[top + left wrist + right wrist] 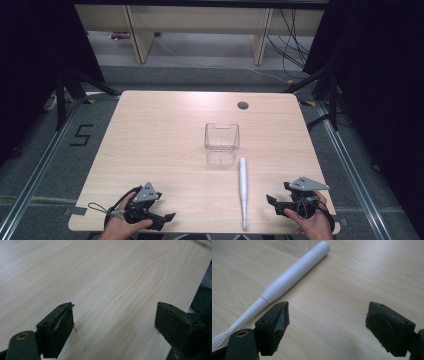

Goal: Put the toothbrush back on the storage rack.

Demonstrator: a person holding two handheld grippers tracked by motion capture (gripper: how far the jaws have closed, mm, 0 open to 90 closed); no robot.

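White electric toothbrush point(243, 192) lies flat on the table point(165, 135), just in front of the clear container point(221, 143), its bristle end cut off in the right gripper view. Right gripper point(327, 327) and left gripper point(113, 326) both stand spread with nothing between the jaws.

Black fingers point(273, 328), grey three-cornered plates point(146, 192), trailing cables point(102, 210).

Table point(165, 145): pale wood, fine lengthwise grain, one dark round hole near the far edge.
Toothbrush point(243, 187): white all over, handle plain, bristles point(218, 340) white.
Box point(221, 142): clear, colourless.
Left gripper point(167, 217): black body, grey three-cornered plate on top, black cable; jaw pads matt black.
Right gripper point(270, 199): black body, grey plate, black cable; jaw pads matt black, a brass-coloured ring at the base of one.
Floor point(65, 165): dark grey, with a black figure five marked on it.
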